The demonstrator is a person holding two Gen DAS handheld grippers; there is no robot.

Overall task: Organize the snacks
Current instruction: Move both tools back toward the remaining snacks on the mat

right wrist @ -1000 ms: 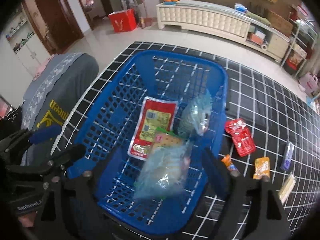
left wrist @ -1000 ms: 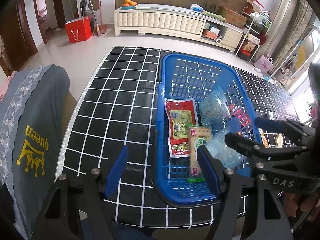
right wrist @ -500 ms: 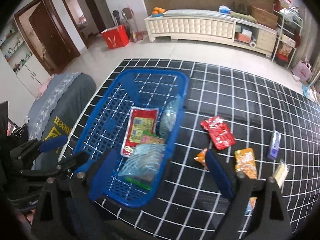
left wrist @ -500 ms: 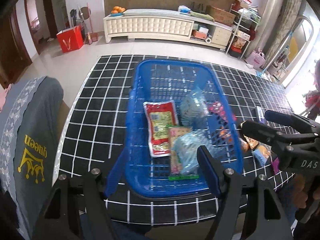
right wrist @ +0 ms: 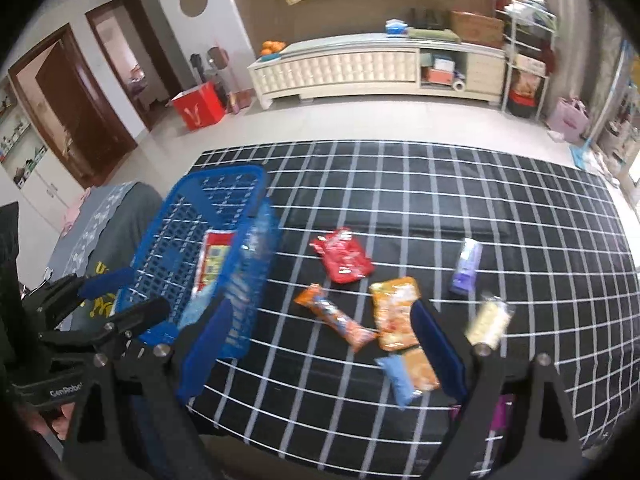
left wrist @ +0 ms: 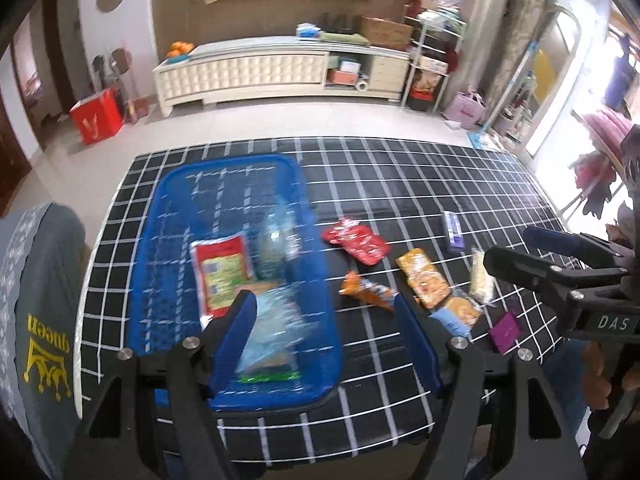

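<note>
Mostly crinkly snacks (right wrist: pixel 345 261), blue basket (left wrist: pixel 320 320)

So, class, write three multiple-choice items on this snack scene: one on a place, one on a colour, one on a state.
1. Where does the red packet lie?
A. in the basket
B. on the cloth right of the basket
C. on the floor

2. What colour is the basket?
A. blue
B. green
C. white

3. How is the right gripper?
A. shut on a packet
B. open, holding nothing
C. shut on the basket

Answers: 1 B, it lies flat on the checked cloth, apart from the basket. 2 A, its mesh walls are blue. 3 B, its fingers stand wide apart with nothing between them.
</note>
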